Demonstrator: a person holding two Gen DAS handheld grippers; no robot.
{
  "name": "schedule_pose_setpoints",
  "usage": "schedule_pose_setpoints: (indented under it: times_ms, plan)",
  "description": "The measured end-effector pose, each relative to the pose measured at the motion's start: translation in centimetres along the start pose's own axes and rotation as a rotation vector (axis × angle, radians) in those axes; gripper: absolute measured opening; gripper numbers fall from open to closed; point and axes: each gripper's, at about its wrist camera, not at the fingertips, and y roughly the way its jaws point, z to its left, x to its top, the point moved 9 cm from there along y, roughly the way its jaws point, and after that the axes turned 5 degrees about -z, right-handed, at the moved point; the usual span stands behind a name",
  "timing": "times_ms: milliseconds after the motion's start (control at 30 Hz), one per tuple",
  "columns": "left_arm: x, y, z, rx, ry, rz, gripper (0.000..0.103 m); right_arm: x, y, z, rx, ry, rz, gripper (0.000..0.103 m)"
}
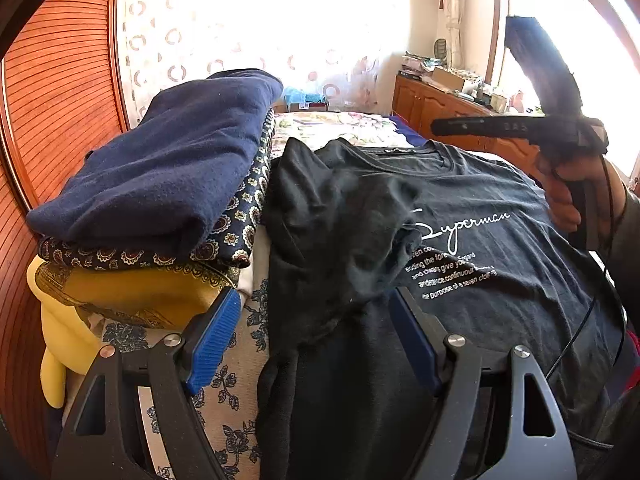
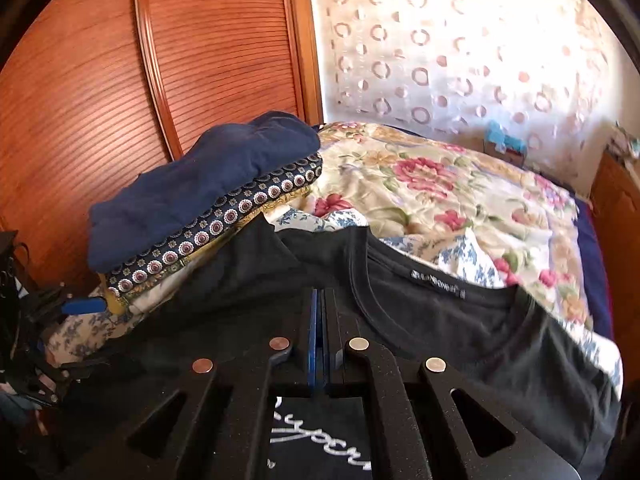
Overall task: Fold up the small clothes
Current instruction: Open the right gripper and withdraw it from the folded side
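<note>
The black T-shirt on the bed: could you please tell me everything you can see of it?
The black T-shirt is soft knit cloth with a ribbed round neck, a small label inside the collar and white print, "Superman" in script above smaller lines. It lies front up on the floral bedding, collar toward the far side. One sleeve side is folded in over the chest in a rumpled heap. The open left gripper straddles that fold. A stack of folded clothes sits beside it.

Left side: a stack of folded clothes point(image 1: 160, 184) walled off my way there.
Ahead: the floral quilt point(image 2: 432, 184) lay low and open past the black T-shirt point(image 1: 480, 240).
</note>
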Motion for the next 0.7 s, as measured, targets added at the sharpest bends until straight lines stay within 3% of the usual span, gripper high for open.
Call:
schedule_pose_setpoints:
  times_ms: [133, 200, 267, 433, 500, 567, 700]
  plan:
    - [0.7, 0.0, -1.5, -0.055, 0.012, -0.01, 0.078, -1.4, -2.2, -1.0, -0.027, 0.039, -0.005, 0.016]
    - [1.2, 0.3, -2.8, -0.105, 0.023, -0.01, 0.074, -2.1, -3.7, -1.9, -0.054, 0.058, -0.01, 0.035]
    - [1.5, 1.3, -4.5, -0.167, 0.035, 0.014, 0.064, -2.9, -5.5, -3.1, -0.099, 0.079, -0.016, 0.046]
    - [1.6, 4.2, -7.7, -0.257, 0.059, 0.084, 0.042, -4.2, -11.1, -6.0, -0.178, 0.131, -0.051, 0.046]
    - [1.4, 5.6, -8.1, -0.265, 0.055, 0.122, 0.041, -4.4, -13.7, -7.2, -0.212, 0.148, -0.074, 0.047]
    - [1.2, 7.1, -8.1, -0.221, 0.071, 0.154, 0.041, -4.7, -16.1, -8.2, -0.252, 0.157, -0.091, 0.048]
    - [1.1, 7.9, -8.0, -0.192, 0.085, 0.156, 0.041, -6.2, -19.3, -9.3, -0.311, 0.178, -0.106, 0.051]
